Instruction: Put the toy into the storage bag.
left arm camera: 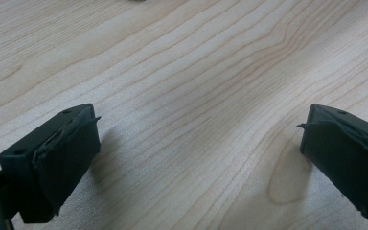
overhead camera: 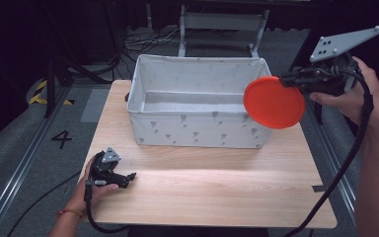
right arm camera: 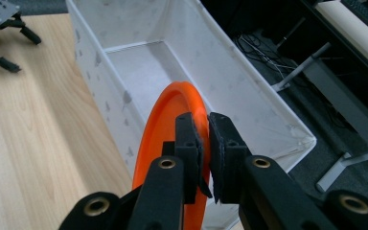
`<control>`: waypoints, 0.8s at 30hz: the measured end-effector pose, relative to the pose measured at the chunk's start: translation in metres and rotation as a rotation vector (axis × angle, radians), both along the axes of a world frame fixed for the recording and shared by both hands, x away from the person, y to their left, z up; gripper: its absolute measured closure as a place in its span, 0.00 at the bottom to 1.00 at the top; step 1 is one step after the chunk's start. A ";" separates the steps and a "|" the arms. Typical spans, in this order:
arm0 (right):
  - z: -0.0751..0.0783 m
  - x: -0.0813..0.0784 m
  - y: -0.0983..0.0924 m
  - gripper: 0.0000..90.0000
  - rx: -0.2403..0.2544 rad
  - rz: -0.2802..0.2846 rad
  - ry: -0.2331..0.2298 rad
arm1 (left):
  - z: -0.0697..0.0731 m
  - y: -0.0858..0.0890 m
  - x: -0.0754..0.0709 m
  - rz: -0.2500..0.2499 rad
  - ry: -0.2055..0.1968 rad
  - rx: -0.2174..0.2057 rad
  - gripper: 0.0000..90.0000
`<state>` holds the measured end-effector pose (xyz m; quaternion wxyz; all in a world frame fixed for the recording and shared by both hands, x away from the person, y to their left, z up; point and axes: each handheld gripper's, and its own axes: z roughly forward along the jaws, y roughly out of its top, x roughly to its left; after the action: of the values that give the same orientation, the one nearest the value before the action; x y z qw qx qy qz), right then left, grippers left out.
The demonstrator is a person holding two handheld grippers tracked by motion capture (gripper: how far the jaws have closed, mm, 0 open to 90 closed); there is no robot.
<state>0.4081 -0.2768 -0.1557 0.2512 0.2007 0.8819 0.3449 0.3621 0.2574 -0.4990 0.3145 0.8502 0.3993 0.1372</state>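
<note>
Orange round plate (overhead camera: 274, 102) is up in the air, tipped on edge, pinched at its rim between the right gripper (overhead camera: 287, 79) jaws, hanging over the right end of the white fabric bin (overhead camera: 143, 121), which stands open on the desk (overhead camera: 212, 187).

Both grippers blk w/ grey plates, blk cables; red wristband (overhead camera: 70, 213) on left.
</note>
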 end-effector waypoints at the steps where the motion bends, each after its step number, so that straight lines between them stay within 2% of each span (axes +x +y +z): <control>1: 0.000 0.000 0.000 0.92 0.000 0.000 0.000 | 0.000 0.000 0.000 0.000 0.000 0.000 0.00; 5: 0.005 0.013 0.001 0.92 0.006 -0.015 -0.007 | 0.000 0.000 0.000 0.000 0.001 -0.001 0.00; 9: 0.003 0.030 0.006 0.92 0.009 -0.022 -0.005 | 0.000 0.000 0.000 0.000 0.003 -0.003 0.00; 13: -0.002 0.046 0.010 0.92 -0.001 -0.040 -0.001 | 0.000 0.000 0.000 0.000 0.003 -0.003 0.00; 17: -0.009 0.063 0.012 0.92 0.010 -0.056 0.008 | 0.000 0.000 0.000 -0.001 0.003 -0.004 0.00; 24: -0.025 0.087 0.016 0.92 0.003 -0.057 0.019 | 0.000 0.000 0.000 -0.001 0.003 -0.004 0.00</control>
<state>0.4947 -0.2611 -0.1809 0.2523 0.2296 0.8775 0.3371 0.3623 0.2574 -0.4991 0.3157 0.8500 0.3995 0.1351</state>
